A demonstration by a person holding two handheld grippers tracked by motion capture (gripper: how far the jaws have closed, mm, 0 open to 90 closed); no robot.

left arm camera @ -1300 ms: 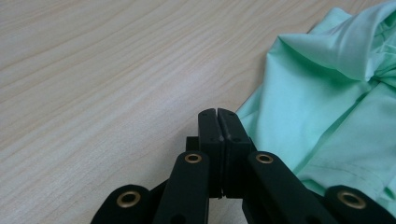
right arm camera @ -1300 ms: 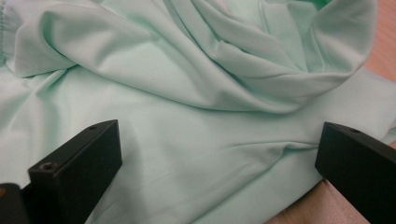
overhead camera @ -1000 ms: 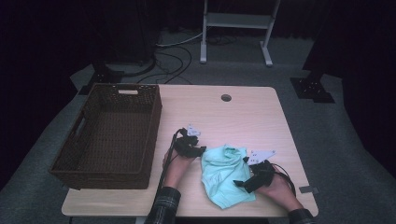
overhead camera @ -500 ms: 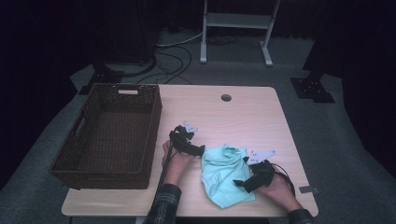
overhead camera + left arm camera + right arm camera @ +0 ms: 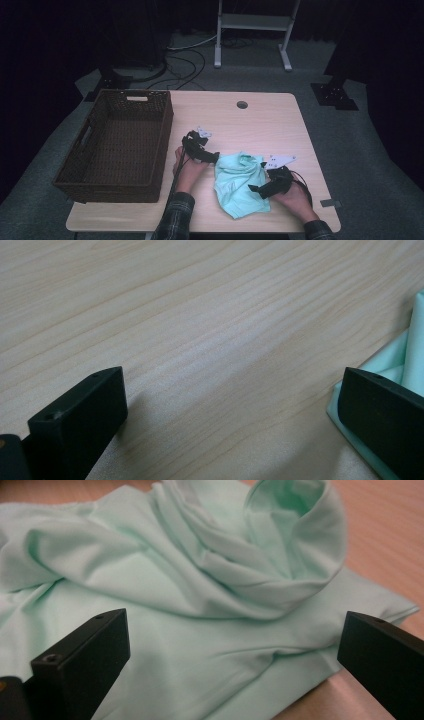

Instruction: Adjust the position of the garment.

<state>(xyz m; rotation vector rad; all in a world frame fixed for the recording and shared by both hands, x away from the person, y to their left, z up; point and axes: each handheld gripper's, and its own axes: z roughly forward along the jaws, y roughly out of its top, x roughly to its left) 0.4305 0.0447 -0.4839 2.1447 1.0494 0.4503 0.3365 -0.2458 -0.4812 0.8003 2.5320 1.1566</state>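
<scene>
Garment: one mint-green garment (image 5: 240, 184) lies crumpled on the wooden table (image 5: 260, 125), near the edge closest to me, between my two grippers.
Left gripper: one, the left gripper (image 5: 215, 158), at the garment's left edge — its jaws have just been opening and now stand wide apart, nothing clamped between them. In the left gripper view one jaw sits right at the cloth's (image 5: 407, 347) border; bare wood fills the gap.
Right gripper: one, the right gripper (image 5: 254, 189), low over the garment's right side. In the right gripper view its jaws are spread wide over the folds (image 5: 200, 580), the pads not pressing on any cloth I can see.
Hands: two, the left hand (image 5: 187, 167) and the right hand (image 5: 295, 195), each with a plaid sleeve behind it.
Basket: one dark wicker basket (image 5: 165, 125) on the table's left part — well apart from the garment.
Table hole: one round hole (image 5: 242, 105) near the far edge.
Floor: one white stand (image 5: 252, 22) beyond the table, with cables (image 5: 187, 57) trailing on the grey carpet.
</scene>
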